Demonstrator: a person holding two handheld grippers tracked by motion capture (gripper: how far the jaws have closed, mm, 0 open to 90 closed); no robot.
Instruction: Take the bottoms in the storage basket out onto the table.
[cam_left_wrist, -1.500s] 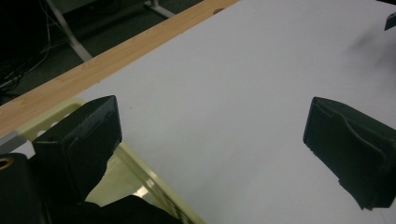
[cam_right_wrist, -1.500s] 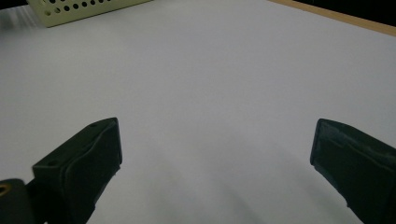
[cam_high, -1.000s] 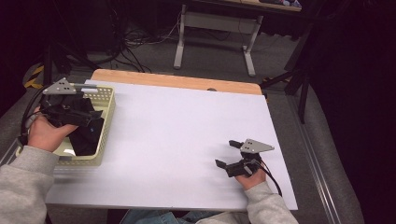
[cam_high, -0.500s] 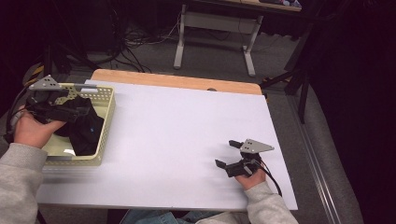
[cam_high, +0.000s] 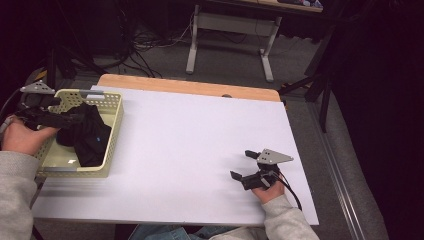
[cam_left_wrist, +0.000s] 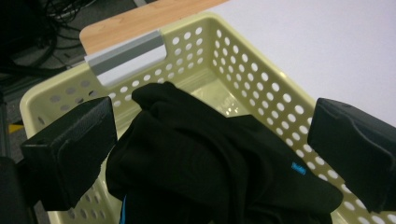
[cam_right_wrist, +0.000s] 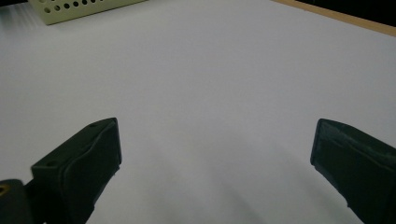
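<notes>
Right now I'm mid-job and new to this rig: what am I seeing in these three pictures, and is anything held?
A person holds a hand-operated two-jaw gripper in each hand. The high view looks down on the white table. Each of the other two pictures comes from a camera riding on one gripper, looking along its black jaws. The left gripper is open over the cream perforated basket, its jaws either side of the black cloth inside, not yet closed on it. The right gripper is open near the table's near right edge, holding nothing.

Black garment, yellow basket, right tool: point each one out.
black garment (cam_left_wrist: 201, 158), left gripper view, middle of the bunched cloth
yellow basket (cam_left_wrist: 261, 79), left gripper view, perforated side wall
right tool (cam_high: 248, 165), high view, gap between its open jaws
</notes>
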